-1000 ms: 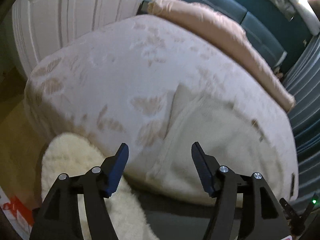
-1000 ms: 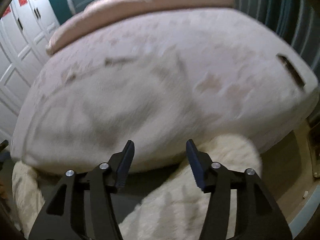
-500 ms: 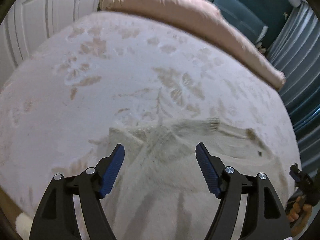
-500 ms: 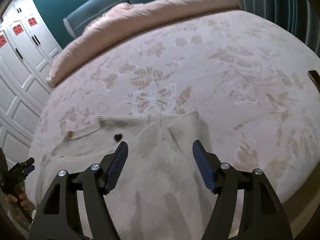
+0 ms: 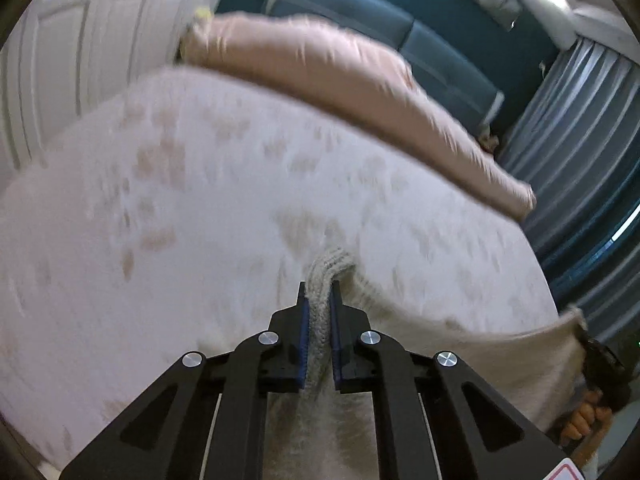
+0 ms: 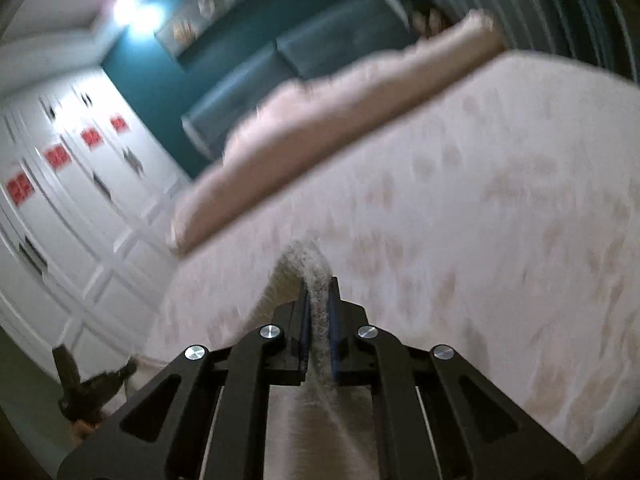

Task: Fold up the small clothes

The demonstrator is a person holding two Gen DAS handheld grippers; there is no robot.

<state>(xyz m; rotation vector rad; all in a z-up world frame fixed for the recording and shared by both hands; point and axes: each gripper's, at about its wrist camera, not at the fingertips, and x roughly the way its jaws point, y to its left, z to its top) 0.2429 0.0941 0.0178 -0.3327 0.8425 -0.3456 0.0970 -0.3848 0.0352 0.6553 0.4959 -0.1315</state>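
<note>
A cream knitted garment is stretched above the bed between both grippers. My left gripper is shut on one bunched edge of it, the knit poking out past the blue pads. My right gripper is shut on the other edge of the garment. The right gripper also shows at the far right of the left wrist view, and the left gripper at the lower left of the right wrist view. Both views are motion-blurred.
The bed has a pale bedspread with a tan leaf pattern. A pink rolled duvet lies along its head by a teal headboard. White wardrobe doors stand at one side, grey curtains at the other.
Both grippers were open over the garment lying flat on the bed. Now both are shut on its edges and have lifted it off the bedspread.
</note>
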